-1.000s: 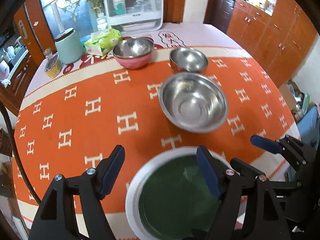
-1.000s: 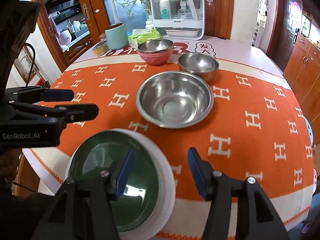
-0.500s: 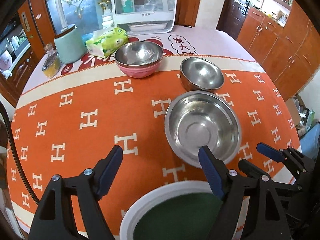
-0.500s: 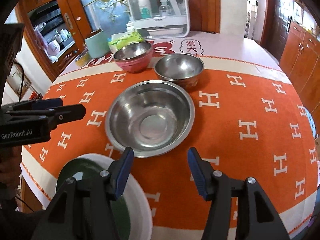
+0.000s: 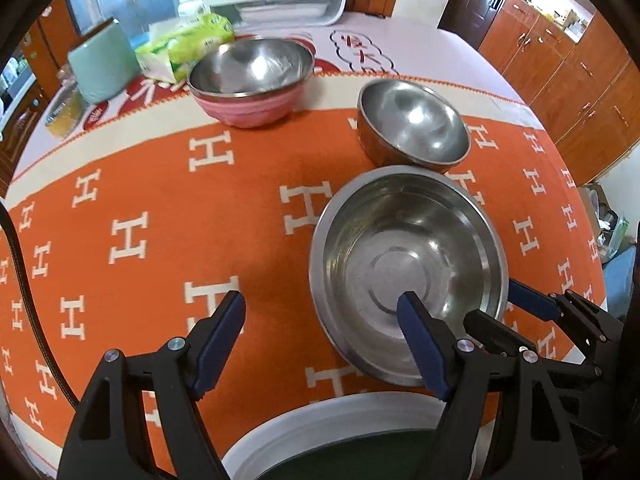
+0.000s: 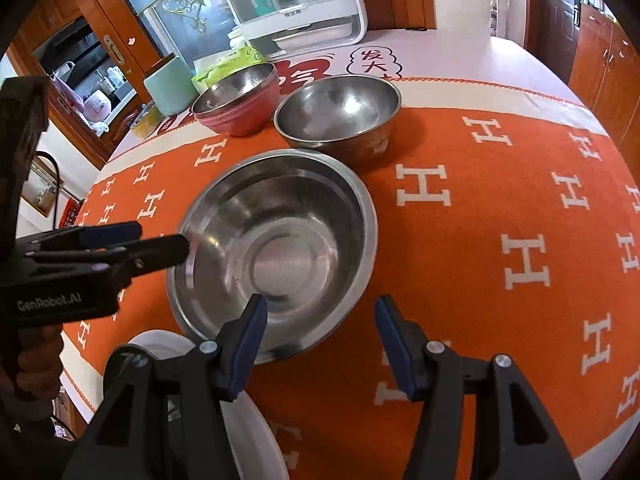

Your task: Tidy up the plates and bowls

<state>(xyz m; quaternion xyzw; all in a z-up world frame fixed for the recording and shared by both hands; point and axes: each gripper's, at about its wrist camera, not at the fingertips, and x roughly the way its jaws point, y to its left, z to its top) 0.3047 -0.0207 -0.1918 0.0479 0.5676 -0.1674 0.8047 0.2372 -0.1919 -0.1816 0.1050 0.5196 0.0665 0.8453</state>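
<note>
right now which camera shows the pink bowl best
The left wrist view: the pink bowl shows whole, steel inside and pink outside, nothing in front. The right wrist view shows it smaller and farther off, at the left side of the smaller steel bowl.

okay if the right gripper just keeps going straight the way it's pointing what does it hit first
Most likely the near right rim of the big steel bowl. The open right gripper points just past that edge, so it might instead graze by and land on the orange cloth; depth is unclear.
</note>
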